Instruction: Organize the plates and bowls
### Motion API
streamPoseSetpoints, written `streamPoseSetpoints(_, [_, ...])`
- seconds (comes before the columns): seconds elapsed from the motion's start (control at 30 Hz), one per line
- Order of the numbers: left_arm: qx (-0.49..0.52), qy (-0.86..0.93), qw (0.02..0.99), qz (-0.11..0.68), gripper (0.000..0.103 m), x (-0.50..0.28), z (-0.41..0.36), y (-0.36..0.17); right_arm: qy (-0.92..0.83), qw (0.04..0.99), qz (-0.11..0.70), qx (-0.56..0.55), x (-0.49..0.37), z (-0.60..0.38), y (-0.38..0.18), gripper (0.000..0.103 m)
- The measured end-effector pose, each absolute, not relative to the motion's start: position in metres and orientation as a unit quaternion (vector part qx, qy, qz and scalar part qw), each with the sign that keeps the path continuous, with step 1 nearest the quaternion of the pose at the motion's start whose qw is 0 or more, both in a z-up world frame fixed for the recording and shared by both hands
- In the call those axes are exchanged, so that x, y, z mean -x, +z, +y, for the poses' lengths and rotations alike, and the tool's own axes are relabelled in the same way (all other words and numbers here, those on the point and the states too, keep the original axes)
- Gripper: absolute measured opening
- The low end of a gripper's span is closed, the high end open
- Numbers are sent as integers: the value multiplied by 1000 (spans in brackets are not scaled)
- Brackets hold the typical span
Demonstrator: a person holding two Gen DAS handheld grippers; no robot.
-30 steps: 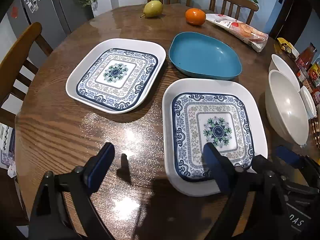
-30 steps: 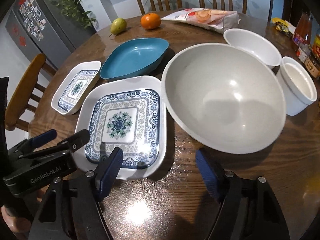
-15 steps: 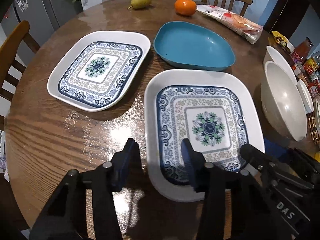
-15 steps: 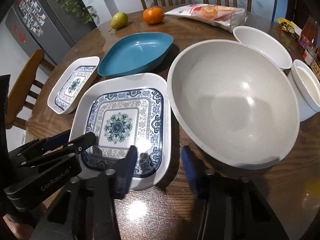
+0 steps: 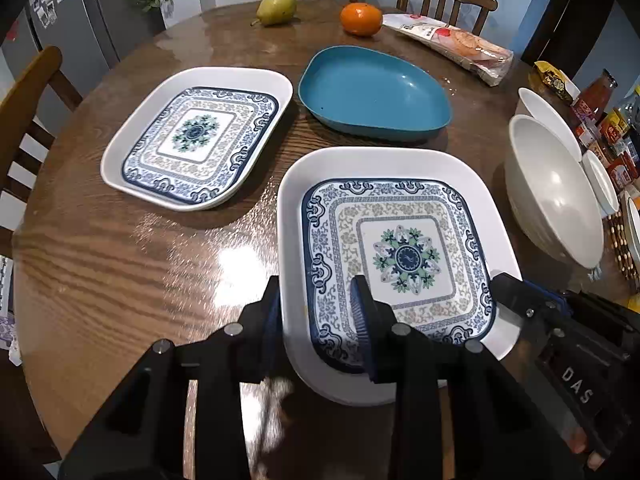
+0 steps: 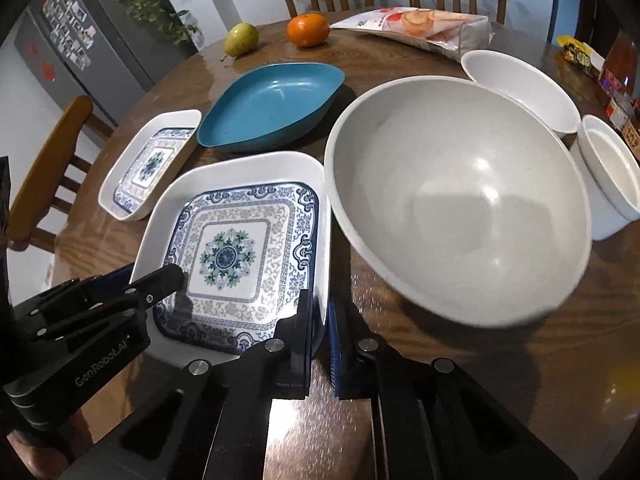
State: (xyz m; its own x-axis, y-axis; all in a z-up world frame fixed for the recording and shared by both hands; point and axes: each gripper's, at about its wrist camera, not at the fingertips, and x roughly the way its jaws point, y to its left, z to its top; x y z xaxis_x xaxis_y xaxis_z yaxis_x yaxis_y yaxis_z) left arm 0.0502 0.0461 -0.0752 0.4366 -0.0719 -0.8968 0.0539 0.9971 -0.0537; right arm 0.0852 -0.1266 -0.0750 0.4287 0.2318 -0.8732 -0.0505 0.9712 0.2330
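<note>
Two hand-held grippers work on one plate. The left hand-held gripper straddles the near left rim of the patterned plate; one finger is outside the white wall, the other inside on the blue border, and its jaws are closing on that rim. The right hand-held gripper is clamped tight on the plate's near right rim, one pad on each face of the thin wall. Gripping both near corners probably shares the weight and keeps the wide, shallow plate level for lifting.

The plate lies flat on the round wooden bench. A matching second plate sits apart to its left, a likely stacking target. Beyond them lies a teal dish. The large white bowl stands just beside the held plate's right edge, with a smaller bowl and a white cup behind it.
</note>
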Motion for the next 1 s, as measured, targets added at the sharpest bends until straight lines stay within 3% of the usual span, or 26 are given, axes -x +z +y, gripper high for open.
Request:
streamPoseSetpoints(0.47, [10,-45,845,533,32,7,29,-68,116,832,537,-83,-30,-145,-62,9])
streamPoseSetpoints(1.0, [-1,-58,835,547,32,16,2,-85,96,822,556,-81,-7,-166,-78,9])
